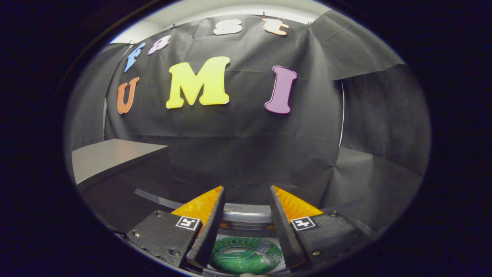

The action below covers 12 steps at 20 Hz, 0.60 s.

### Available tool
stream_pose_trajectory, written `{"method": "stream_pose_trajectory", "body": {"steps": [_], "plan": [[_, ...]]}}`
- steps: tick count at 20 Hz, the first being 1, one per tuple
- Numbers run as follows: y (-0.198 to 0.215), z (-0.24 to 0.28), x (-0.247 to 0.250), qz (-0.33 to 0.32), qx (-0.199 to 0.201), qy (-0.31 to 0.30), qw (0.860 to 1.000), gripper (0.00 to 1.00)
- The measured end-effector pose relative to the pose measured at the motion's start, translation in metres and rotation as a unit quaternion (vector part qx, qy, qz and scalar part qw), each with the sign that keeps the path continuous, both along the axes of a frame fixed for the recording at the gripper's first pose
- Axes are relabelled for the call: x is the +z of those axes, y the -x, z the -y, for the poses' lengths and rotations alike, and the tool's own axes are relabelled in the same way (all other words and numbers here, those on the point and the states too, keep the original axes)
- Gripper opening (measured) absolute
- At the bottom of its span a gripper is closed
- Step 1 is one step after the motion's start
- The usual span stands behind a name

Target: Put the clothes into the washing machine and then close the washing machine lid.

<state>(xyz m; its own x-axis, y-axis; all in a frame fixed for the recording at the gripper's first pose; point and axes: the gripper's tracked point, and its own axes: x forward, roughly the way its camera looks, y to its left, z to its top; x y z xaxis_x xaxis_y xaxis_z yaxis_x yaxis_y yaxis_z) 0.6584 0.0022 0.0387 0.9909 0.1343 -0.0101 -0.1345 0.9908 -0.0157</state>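
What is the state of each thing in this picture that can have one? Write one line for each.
Gripper: open, fingers apart, nothing between them.
Washing machine: lid open, opening uncovered right below the fingers.
Drum: green inside, seen between the fingers; whether clothes lie in it cannot be told.
Table: grey top, off to the side by the black cloth wall.

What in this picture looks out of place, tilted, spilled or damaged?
Nothing stands out. The hand-held gripper is open and holds nothing. Below and between its fingers the washing machine's open drum shows something green inside, and the metal rim looks whole. I see nothing spilled or broken.
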Motion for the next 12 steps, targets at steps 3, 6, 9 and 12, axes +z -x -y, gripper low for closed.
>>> {"method": "stream_pose_trajectory", "body": {"steps": [3, 6, 9, 12], "plan": [[0.016, 0.001, -0.016, -0.016, 0.011, 0.005, 1.000, 0.78], [0.035, 0.013, -0.026, -0.015, 0.015, 0.015, 1.000, 0.82], [0.033, 0.009, -0.029, -0.022, 0.016, 0.017, 0.999, 0.82], [0.036, 0.008, -0.037, -0.033, 0.015, 0.012, 0.999, 0.82]]}}
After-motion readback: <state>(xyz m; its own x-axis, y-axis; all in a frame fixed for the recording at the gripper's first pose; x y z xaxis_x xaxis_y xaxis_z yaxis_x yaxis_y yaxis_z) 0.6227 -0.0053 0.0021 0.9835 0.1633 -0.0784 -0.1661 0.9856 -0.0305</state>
